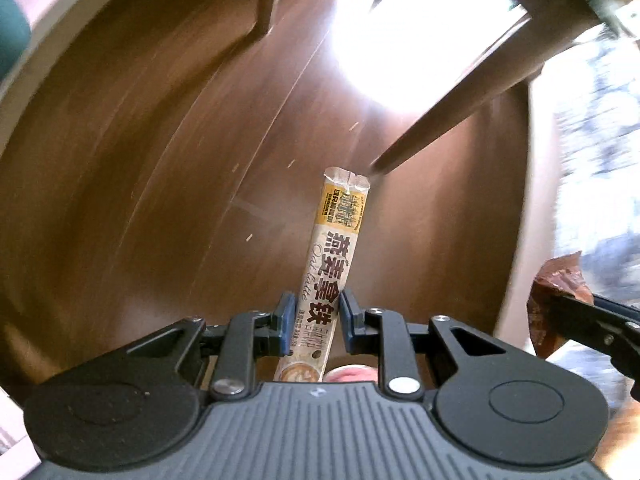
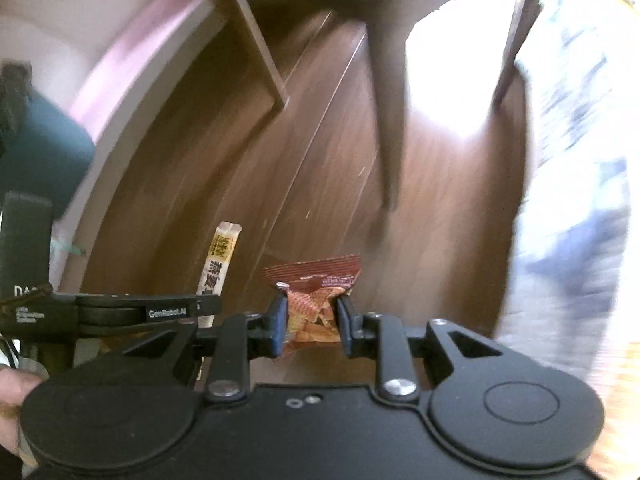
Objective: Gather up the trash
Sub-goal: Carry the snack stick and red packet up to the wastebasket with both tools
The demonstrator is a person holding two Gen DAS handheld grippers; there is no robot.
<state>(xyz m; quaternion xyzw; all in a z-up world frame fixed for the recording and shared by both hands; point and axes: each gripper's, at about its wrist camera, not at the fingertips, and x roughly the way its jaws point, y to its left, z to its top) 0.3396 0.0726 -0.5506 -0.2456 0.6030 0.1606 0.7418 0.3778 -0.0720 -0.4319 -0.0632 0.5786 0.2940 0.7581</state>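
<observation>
Coffee stick: the long oat latte packet (image 1: pixel 326 264) sticks out over the brown wood floor (image 1: pixel 140 184), high up.
Left gripper (image 1: pixel 313 316): squeezed tight on the coffee stick.
Snack bag: the red bag (image 2: pixel 316 300) is up in the air too.
Right gripper (image 2: pixel 313 320): pinched on the snack bag.
Nearby: chair legs (image 2: pixel 386 128) stand on the floor.

Left gripper (image 1: pixel 316 316) has the latte stick (image 1: pixel 334 248) between its pads, pointing out ahead over the floor (image 1: pixel 140 180). Right gripper (image 2: pixel 313 320) sits just beside it (to its right), snack bag (image 2: pixel 316 292) between its pads. Chair leg (image 2: pixel 386 120) stands beyond both.
</observation>
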